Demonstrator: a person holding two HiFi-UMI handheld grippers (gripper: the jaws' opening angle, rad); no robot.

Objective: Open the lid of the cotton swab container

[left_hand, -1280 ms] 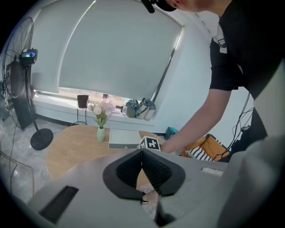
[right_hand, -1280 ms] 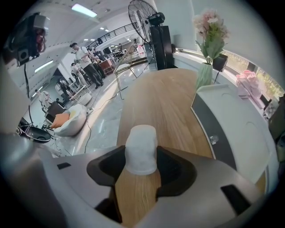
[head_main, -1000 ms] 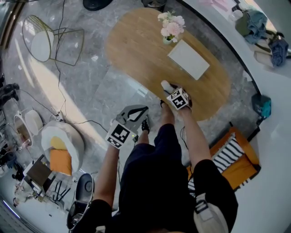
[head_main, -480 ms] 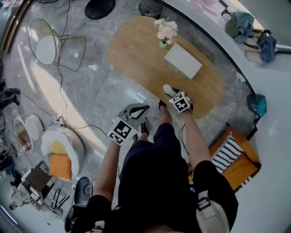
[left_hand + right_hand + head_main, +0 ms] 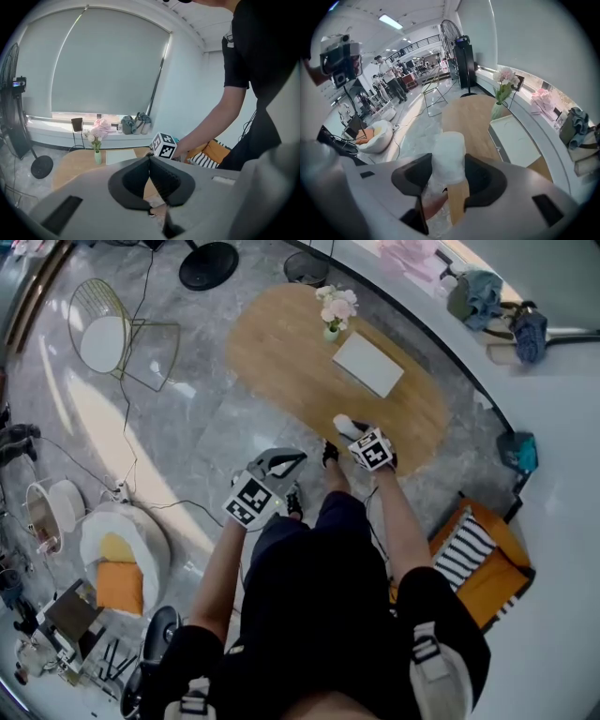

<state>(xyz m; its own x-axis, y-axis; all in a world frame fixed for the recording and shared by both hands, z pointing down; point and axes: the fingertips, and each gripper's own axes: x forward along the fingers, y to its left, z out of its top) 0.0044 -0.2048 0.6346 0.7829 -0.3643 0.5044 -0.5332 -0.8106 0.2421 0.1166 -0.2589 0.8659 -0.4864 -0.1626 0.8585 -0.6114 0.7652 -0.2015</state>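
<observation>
**A:** While your right gripper (image 5: 354,434) is pinching the container (image 5: 448,154) by its lower part, the rest is sticking out past the pads. Its long axis is running along the jaws, away from that gripper.

**B:** Your left gripper (image 5: 150,161) is riding with its jaws pressed together, nothing between them. From there the container is lying ahead and to the right, beyond the right gripper's cube (image 5: 164,145), with a clear gap between the two grippers.

**A:** The lid is probably sitting at the free end, the one pointing away from your right gripper. The frosted body is showing you no seam, though.

**B:** Your left is the only free one, so you are going to need those jaws spread before they can take that end.

**A:** Beyond your right gripper the wooden table (image 5: 281,343) is stretching away, and the container is hanging over its near edge. A vase (image 5: 333,315) and a white tray (image 5: 368,364) are sitting well beyond it.

**B:** Marble floor (image 5: 187,418) is showing to the left of your left gripper. A wire chair (image 5: 112,329) is standing further off on that side. A fan (image 5: 457,47) is standing far ahead of your right gripper.
</observation>
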